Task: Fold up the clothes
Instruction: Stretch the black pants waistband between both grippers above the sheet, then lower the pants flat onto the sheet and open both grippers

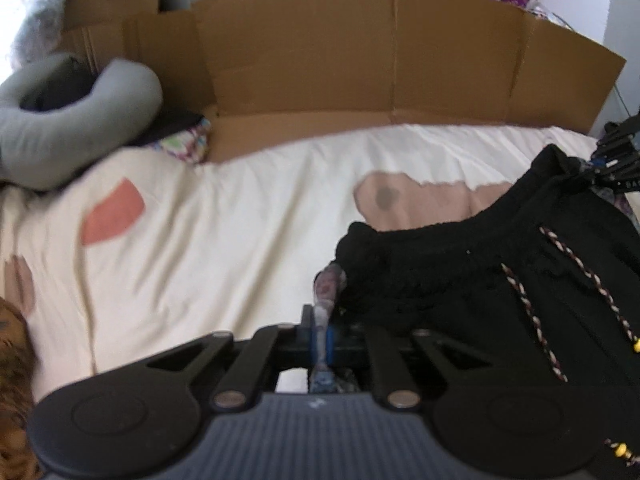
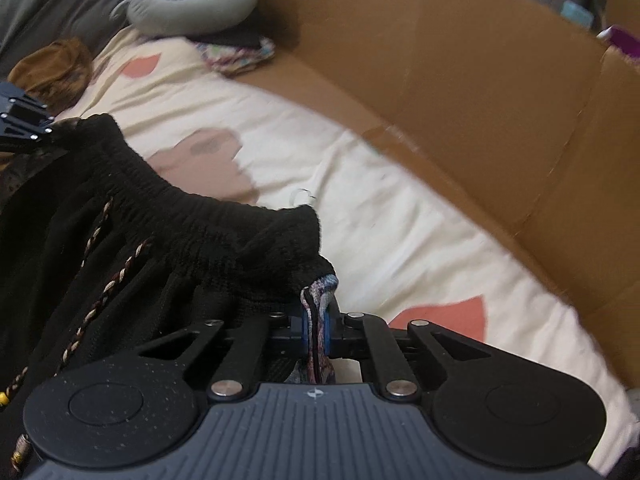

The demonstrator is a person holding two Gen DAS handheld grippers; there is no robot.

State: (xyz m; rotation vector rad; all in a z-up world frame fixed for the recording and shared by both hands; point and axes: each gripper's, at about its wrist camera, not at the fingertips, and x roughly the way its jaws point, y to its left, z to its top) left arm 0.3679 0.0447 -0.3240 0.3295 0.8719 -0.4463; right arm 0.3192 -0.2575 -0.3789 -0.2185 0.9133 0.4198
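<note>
We hold a black knitted garment with an elastic waistband [image 1: 460,264] stretched between both grippers, lifted above the cream bedsheet with pink and tan patches [image 1: 224,216]. The left gripper [image 1: 322,340] is clenched on one end of the waistband, where a patterned lining shows between the blue pads. The right gripper [image 2: 316,332] is clenched on the other end in the same way. The braided drawstring [image 1: 524,304] hangs down the front of the garment.

We judge that the step in hand is to carry or spread the garment by its waist, but both views are blurred, so we cannot tell if a fold is opening or closing. The next move calls for both grips to stay level and the band to stay taut, so that the cloth comes down flat on the sheet.

Left of the garment lie a brown crumpled cloth [image 2: 52,68] and a grey ring-shaped cushion [image 1: 60,116], with a small colourful folded fabric [image 1: 188,144] just beside the cushion. Behind the garment stands a brown cardboard wall [image 1: 360,64]. The sheet under the garment is bare, so nothing blocks it there; the loose drawstring may get trapped in a fold.
</note>
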